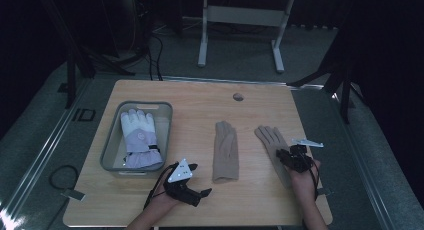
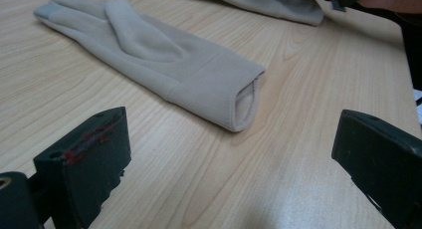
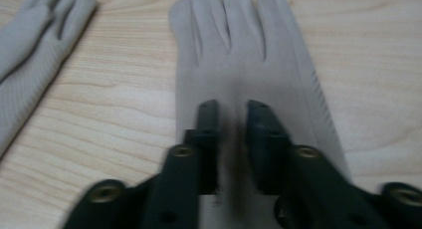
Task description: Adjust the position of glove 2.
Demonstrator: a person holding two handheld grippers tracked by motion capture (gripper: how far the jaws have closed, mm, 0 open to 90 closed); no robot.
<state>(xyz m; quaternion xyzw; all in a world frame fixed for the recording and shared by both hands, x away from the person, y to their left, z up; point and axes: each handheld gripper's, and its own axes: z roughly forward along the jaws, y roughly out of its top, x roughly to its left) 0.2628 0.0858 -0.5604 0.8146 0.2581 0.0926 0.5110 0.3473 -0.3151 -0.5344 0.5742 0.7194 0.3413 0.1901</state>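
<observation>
— beige right glove (image 3: 249, 69) lies flat under the right gripper (image 3: 232, 114), jaws parted a crack, nothing pinched.
— left gripper (image 2: 229, 154) gapes wide; beyond it, the middle glove (image 2: 164, 59).
— risk?
— jaws that narrow may skate off the fabric.

Plain beige gloves (image 1: 226, 151), seemingly unpatterned.

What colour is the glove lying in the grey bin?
The glove in the bin is white at the fingers and pale lilac below; the high view shows it best.
</observation>
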